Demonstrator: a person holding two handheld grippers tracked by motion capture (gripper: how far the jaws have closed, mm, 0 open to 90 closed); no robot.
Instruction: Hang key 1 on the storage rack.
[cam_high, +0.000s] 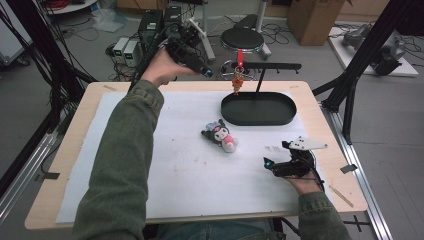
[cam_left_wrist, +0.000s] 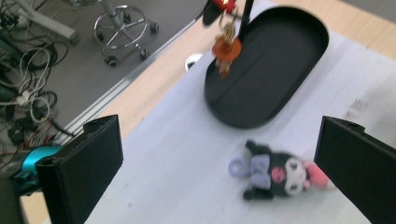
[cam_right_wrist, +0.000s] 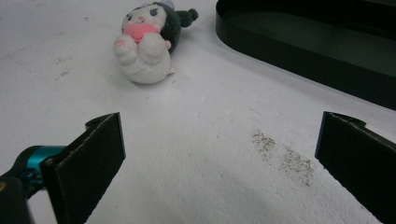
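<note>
1. My left gripper (cam_high: 200, 67) is raised beyond the far edge of the table, left of the black tray (cam_high: 258, 108), jaws apart and empty.
2. My right gripper (cam_high: 280, 162) rests near the tray's front, jaws wide, gripping nothing.
3. The plush toy (cam_high: 220, 135) lies just in front of the tray.
4. An orange keychain (cam_high: 237, 80) hangs above the tray's left end.

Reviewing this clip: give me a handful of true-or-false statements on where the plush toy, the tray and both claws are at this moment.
1. The plush toy lies inside the black oval tray. False: it lies on the white mat beside the tray.
2. The left claw is raised above the table's far edge, jaws apart. True.
3. The right claw grips the plush toy. False: it sits open near the mat, apart from the toy.
4. An orange keychain charm hangs from the stand's arm above the tray's left end. True.
</note>
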